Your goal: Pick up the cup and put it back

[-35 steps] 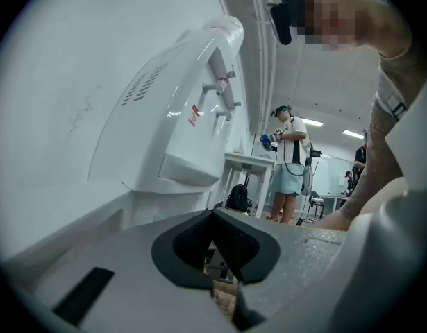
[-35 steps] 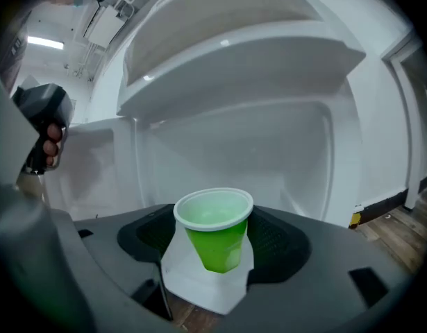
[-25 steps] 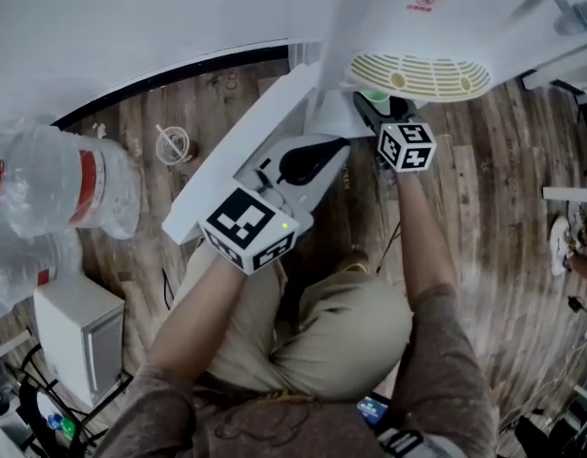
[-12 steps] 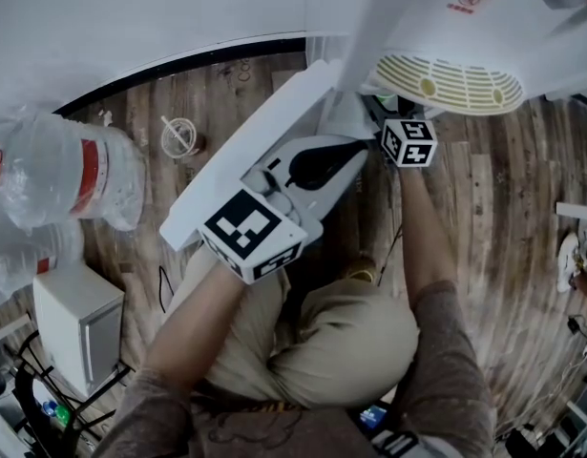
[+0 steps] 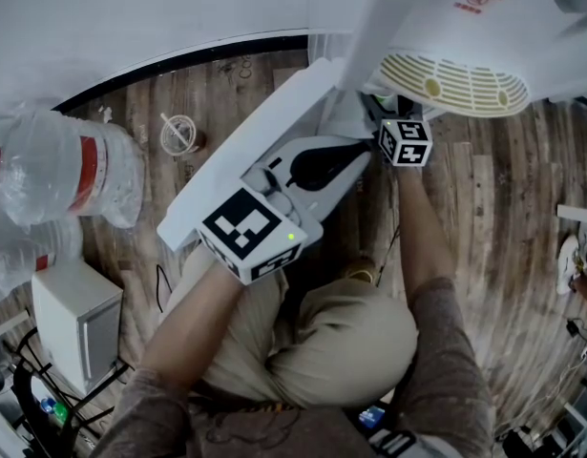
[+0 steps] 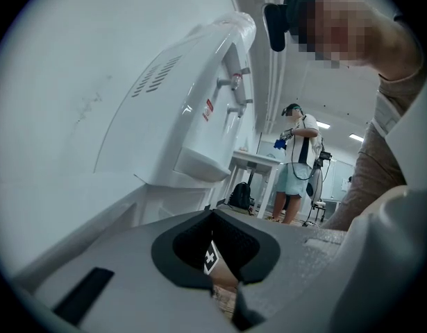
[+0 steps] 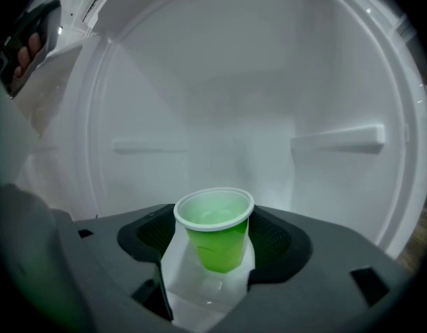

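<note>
Inside the dispenser's white cabinet point(image 7: 234, 82), the right gripper point(image 7: 214, 229), jaws clamped on the green cup point(image 7: 214, 247), seems to have sunk slightly, so set-down looks close.

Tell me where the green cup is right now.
In the right gripper view, the green cup sits centred, gripped between the right hand-held gripper's jaws inside the white compartment.

Small green plastic cup point(image 7: 214, 231) with a white rolled rim. Upright, mouth up, inside pale green, contents not clear. Gripped between the dark pads of the right gripper point(image 7: 214, 247), pads pressing both sides. Inside a white compartment point(image 7: 234, 116), near its front. Can't tell whether the base touches the white surface below.
</note>
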`<state>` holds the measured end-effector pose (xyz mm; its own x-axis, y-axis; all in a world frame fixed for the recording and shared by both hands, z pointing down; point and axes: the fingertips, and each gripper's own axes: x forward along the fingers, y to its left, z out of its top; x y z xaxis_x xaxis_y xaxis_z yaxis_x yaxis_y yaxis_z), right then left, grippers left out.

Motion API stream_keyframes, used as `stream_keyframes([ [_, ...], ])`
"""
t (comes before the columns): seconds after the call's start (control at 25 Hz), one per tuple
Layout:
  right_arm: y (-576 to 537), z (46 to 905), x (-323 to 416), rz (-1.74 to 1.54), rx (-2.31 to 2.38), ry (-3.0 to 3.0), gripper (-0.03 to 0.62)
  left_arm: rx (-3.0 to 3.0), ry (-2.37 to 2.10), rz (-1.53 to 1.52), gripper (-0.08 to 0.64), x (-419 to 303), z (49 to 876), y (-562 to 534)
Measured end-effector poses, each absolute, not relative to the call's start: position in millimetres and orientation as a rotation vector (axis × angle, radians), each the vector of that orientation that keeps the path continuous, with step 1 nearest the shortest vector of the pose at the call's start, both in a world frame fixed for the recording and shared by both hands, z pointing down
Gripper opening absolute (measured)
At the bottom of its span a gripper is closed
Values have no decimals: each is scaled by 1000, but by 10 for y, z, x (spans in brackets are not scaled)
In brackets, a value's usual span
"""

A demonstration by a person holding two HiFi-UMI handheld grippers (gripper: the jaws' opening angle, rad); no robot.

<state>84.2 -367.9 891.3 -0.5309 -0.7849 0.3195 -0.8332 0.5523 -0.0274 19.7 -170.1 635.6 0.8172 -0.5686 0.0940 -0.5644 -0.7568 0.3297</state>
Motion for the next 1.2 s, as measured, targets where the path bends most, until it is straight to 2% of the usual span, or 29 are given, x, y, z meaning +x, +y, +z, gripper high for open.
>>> stream_keyframes([
  [0.4,-3660,8973,882,321,1376,-2523,327,2647,-844,2,3,196,6376,-1675],
  [0.8,-3615,8865,854,353,1346,-2545,433,2669,-802,14,3,279,6373,-1602],
  [1.2,-3546,8772,1062,415,1411,-2534,445,2687,-771,12,3,319,6326,-1517],
])
